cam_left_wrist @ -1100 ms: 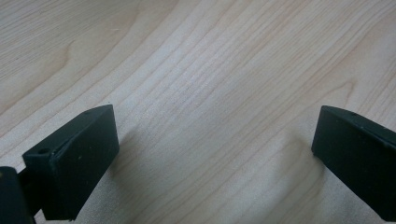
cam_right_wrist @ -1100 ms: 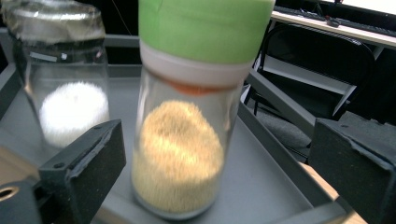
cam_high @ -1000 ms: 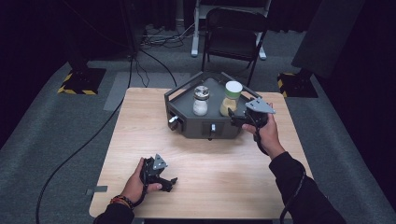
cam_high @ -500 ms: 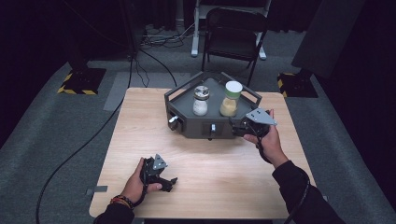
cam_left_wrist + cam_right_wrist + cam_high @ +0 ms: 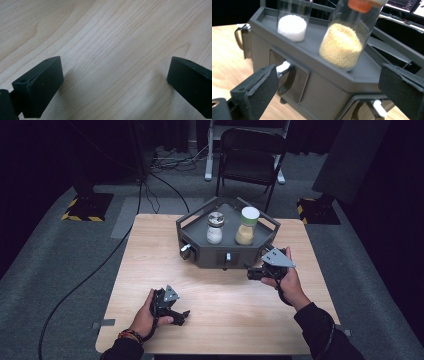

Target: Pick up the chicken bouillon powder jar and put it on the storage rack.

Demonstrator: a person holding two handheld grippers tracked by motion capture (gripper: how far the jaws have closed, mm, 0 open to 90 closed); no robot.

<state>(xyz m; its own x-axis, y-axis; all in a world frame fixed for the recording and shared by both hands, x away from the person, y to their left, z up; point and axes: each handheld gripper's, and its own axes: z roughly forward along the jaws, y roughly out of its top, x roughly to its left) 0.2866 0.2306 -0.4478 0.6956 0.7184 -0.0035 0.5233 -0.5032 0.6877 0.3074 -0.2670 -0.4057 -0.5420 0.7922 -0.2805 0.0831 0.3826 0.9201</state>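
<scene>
Your left hand-held gripper [image 5: 181, 316] sits low on the wooden worktop [image 5: 150, 250], near your edge of it. Its two black jaws are spread wide apart, with nothing between them but bare wood. Your left hand [image 5: 145, 317] is wrapped around it.

In the middle of the worktop, toward the far side, stands a dark grey stand [image 5: 200, 251] with many sides and a rail around its top. Small drawer fronts with little handles [image 5: 284, 75] are set into its sides. Two jars stand on top of it. The left jar [image 5: 215, 226] has a metal lid and is partly full of white grains. The right jar [image 5: 246, 226] has a pale lid and holds yellow grains. No words or labels can be read on the jars or the stand.

Your right hand-held gripper [image 5: 251, 273] is just beside the stand's front right corner, pointing at it. Its jaws are spread wide too and pinch nothing. In the right gripper view, the stand's front and both jars show between the jaws. Your right hand [image 5: 287, 280] holds it above the worktop.
</scene>
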